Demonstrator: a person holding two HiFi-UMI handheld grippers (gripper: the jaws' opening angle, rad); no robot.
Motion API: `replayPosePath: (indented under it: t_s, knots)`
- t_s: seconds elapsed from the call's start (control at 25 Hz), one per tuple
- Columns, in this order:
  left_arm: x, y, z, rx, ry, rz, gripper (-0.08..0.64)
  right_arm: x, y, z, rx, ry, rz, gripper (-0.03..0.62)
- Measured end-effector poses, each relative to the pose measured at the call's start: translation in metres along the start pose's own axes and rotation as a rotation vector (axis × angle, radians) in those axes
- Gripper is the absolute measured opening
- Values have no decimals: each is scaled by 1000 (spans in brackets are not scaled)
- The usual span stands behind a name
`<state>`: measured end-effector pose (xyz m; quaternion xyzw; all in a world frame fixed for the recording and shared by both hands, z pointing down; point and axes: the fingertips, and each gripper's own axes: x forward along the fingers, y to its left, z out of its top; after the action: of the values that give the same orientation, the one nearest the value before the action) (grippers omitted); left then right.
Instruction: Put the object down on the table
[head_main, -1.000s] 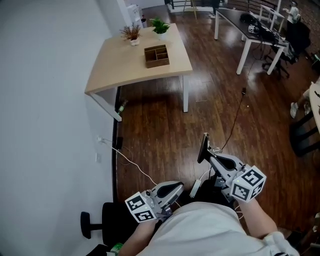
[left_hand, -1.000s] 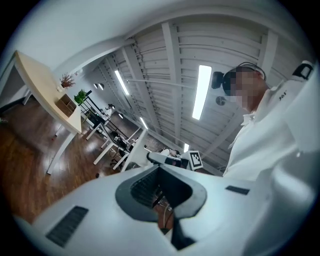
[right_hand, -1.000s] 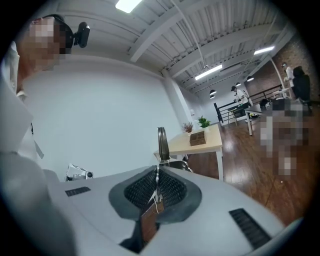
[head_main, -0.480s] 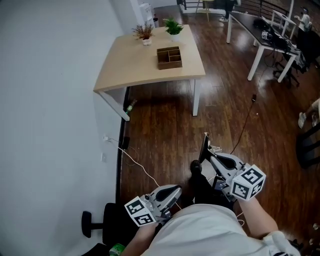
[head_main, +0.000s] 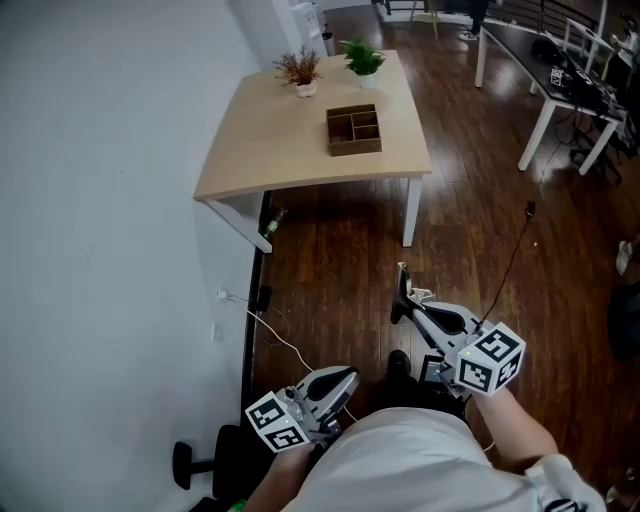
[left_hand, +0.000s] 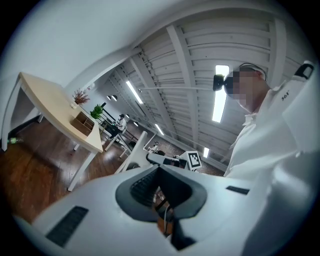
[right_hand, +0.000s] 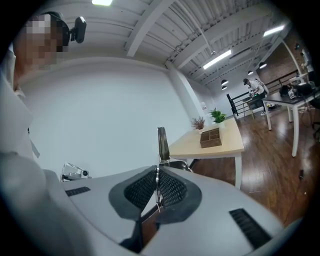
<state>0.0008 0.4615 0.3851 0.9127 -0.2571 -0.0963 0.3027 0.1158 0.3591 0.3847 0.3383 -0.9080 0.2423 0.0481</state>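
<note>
Dark, glossy plank flooring (head_main: 330, 250) runs under a pale wooden table (head_main: 290, 140) with slim white legs, one long side set against the smooth white wall (head_main: 100, 200). On that table a brown wooden box (head_main: 354, 130), square and split into compartments, sits near the middle. Two small potted plants stand at the table's far edge: a reddish, twiggy one (head_main: 300, 70) and a leafy green one (head_main: 362, 58) just beside it.

Well short of the table, over the floor, my right hand-held gripper (head_main: 407, 308) has its ribbed black pads pressed onto a thin, dark flat object (head_main: 403, 285). It stands upright above the jaws, a narrow strip seen edge-on with a dull sheen in the right gripper view (right_hand: 162, 142). Its checkered marker cube (head_main: 490, 358) sits behind.

My left hand-held gripper (head_main: 350, 376) hangs lower and nearer my body, its white, rounded shell pointing toward the table. Its dark pads (left_hand: 145, 187) meet with nothing between them. A thin white cable (head_main: 270, 330) curls across the floor on the near side of the table, beside the wall.
</note>
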Motion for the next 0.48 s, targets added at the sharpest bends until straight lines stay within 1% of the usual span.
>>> replayPosePath:
  t_s: [0.16, 0.32, 0.48]
  knots:
    - [38, 22, 27, 1, -7, 1, 0, 19, -37, 23, 5, 9, 8, 9]
    - [70, 41, 42, 0, 0, 13, 0, 32, -70, 45, 8, 5, 18, 9]
    - [97, 54, 56, 10, -2, 21, 0, 41, -99, 57, 15, 6, 21, 9]
